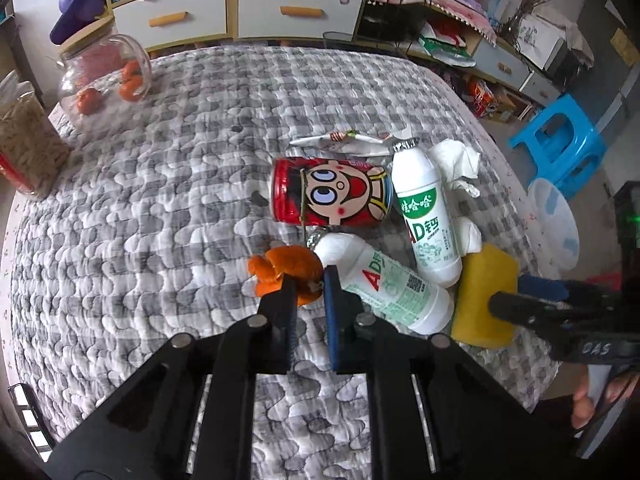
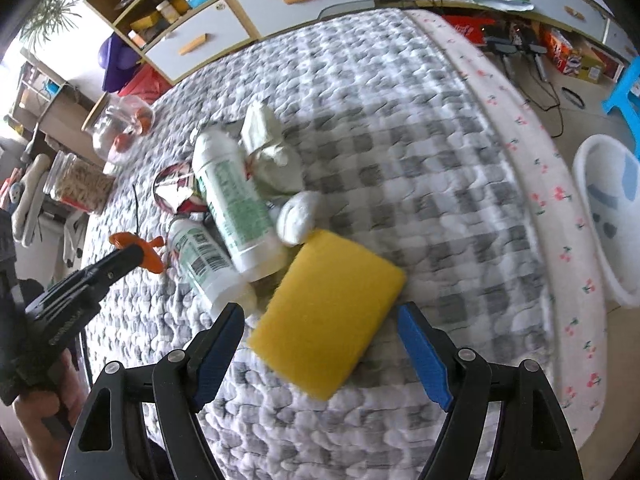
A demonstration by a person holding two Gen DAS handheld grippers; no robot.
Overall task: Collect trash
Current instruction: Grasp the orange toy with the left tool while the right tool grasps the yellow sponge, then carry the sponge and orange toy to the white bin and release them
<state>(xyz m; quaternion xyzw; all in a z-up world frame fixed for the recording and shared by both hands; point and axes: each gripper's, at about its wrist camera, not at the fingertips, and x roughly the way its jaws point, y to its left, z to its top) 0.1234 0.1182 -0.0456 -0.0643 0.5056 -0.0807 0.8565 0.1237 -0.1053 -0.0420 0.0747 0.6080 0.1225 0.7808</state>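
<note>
Left gripper (image 1: 310,280) clamped on orange peel (image 1: 286,270), mid-table beside the bottles | right gripper (image 2: 320,320) spread wide around yellow sponge (image 2: 326,312) near table's right edge | advice: close squarely across sponge, lift peel clear of nearest bottle (image 1: 384,284), carry toward white bin (image 2: 608,216).

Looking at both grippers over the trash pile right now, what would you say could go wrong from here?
1. The left gripper pinches only an edge of the orange peel; it may tear or slip out when lifted.
2. The right gripper is open around the yellow sponge, which touches a white bottle; closing could nudge the bottle.
3. The sponge sits near the bed edge and could be pushed off.
</note>
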